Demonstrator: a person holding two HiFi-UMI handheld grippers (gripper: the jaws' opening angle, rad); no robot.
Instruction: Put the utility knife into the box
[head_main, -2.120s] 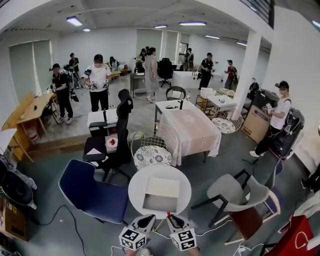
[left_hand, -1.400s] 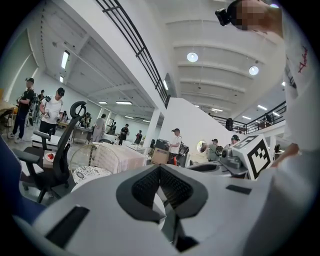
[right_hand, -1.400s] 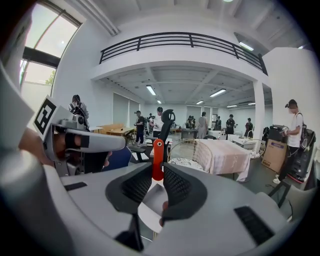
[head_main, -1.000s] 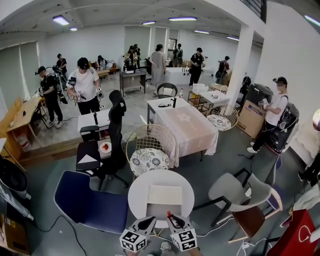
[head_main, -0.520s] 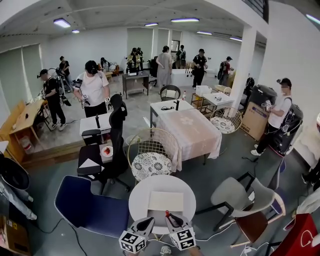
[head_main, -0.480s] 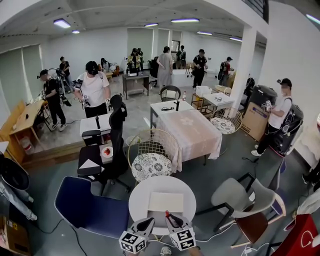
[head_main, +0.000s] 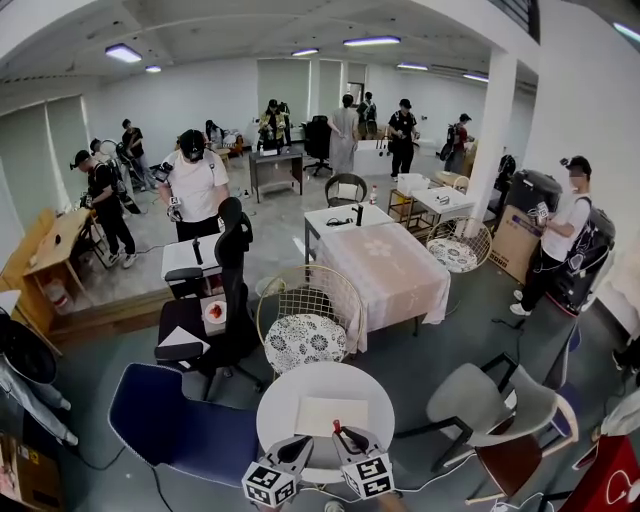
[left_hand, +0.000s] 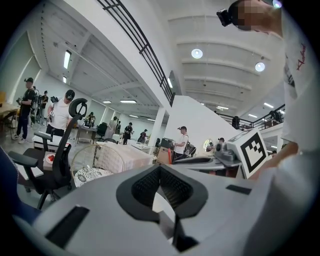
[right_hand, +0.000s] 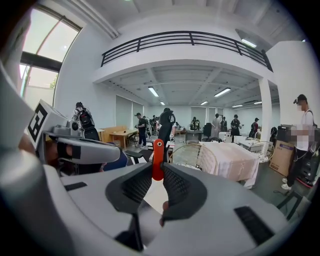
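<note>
A shallow cardboard box (head_main: 330, 415) lies on the round white table (head_main: 272, 400). At the table's near edge my right gripper (head_main: 343, 437) is shut on a red utility knife (head_main: 337, 427). In the right gripper view the knife (right_hand: 158, 152) stands upright, pinched between the pad tips of that gripper (right_hand: 157, 169). My left gripper (head_main: 299, 444) hovers beside it on the left. Its jaws (left_hand: 160, 167) meet at the tips with nothing between them. Both grippers are just short of the box.
A blue chair (head_main: 170, 420) stands left of the table and a grey chair (head_main: 480, 400) right of it. Behind it are a wire chair (head_main: 305, 310) and a cloth-covered table (head_main: 385, 265). Several people stand further off.
The head view has tilted up a little, so the table and box sit lower in the picture. Both grippers keep their places at the near edge, the knife still held.
</note>
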